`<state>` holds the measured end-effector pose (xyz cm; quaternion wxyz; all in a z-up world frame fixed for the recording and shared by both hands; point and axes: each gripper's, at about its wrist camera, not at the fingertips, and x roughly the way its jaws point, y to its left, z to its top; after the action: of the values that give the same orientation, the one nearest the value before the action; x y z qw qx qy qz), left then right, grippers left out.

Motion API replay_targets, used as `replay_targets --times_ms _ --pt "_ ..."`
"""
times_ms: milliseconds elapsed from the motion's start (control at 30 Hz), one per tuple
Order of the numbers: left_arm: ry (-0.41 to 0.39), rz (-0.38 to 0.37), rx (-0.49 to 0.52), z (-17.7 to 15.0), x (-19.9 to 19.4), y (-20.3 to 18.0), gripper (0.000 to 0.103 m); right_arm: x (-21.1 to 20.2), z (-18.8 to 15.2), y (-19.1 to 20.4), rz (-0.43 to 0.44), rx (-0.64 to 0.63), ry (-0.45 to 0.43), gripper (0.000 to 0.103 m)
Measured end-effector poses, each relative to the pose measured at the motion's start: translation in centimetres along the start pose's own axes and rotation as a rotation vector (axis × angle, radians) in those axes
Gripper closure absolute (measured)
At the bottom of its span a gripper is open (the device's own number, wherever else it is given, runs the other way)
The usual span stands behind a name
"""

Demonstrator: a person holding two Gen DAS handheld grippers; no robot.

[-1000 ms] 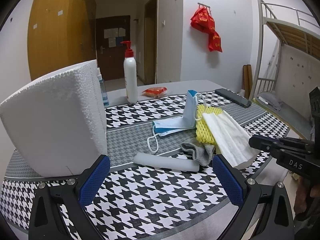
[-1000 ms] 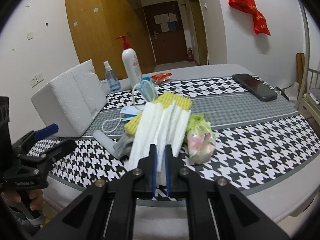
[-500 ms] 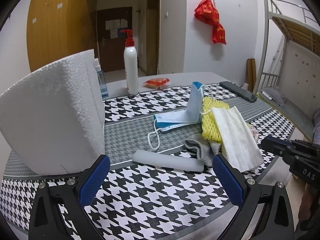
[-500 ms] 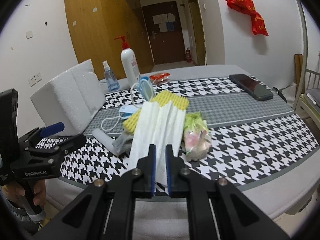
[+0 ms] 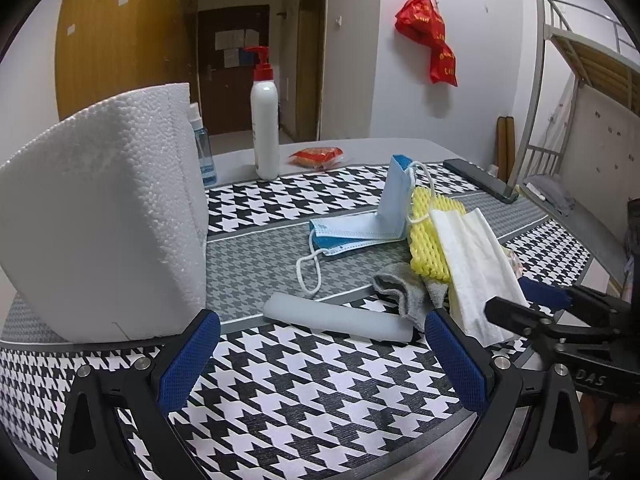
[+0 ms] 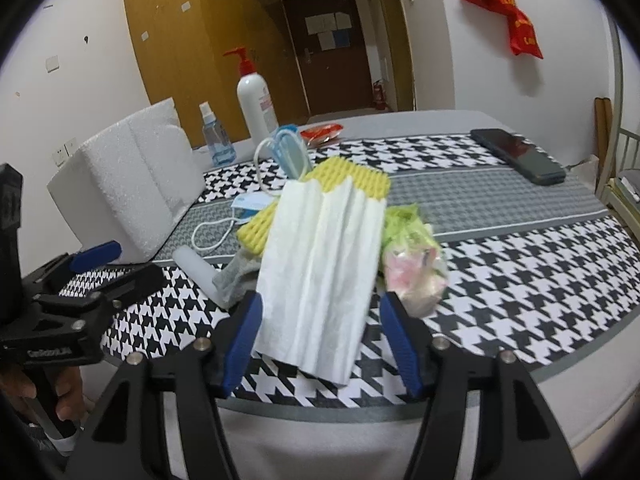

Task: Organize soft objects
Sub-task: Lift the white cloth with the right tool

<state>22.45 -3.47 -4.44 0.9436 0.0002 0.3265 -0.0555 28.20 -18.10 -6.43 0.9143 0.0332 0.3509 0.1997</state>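
Right gripper (image 6: pixel 320 312) has just let go of the white tissue (image 6: pixel 320 276)

A second ago I had it pinched on the tissue's near edge; its jaws have just been opening, pads clear of it, and it lies on the yellow foam net (image 6: pixel 348 178) and grey sock (image 6: pixel 234 276) in the pile. That item looks placed. My left gripper (image 5: pixel 320 354) hangs spread and empty before the foam tube (image 5: pixel 338 317)

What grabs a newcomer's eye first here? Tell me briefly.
The white tissue draped over the yellow foam net at the table's near edge, lying loose between the right tool's just-opened jaws. Left of it stands a big white foam block on the houndstooth cloth.
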Motion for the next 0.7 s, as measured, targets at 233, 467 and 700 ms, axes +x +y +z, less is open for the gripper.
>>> replay_targets --times_ms 233,467,700 --pt "0.003 -0.011 -0.008 0.0 0.1 0.6 0.001 1.3 -0.2 -0.2 0.003 0.005 0.048 0.056" --pt "0.002 -0.013 -0.006 -0.2 -0.1 0.7 0.001 1.9 -0.4 0.0 0.006 -0.007 0.074 0.092" --pt "-0.008 -0.013 0.002 -0.2 -0.7 0.3 0.001 -0.6 -0.1 -0.1 0.025 -0.007 0.008 0.095"
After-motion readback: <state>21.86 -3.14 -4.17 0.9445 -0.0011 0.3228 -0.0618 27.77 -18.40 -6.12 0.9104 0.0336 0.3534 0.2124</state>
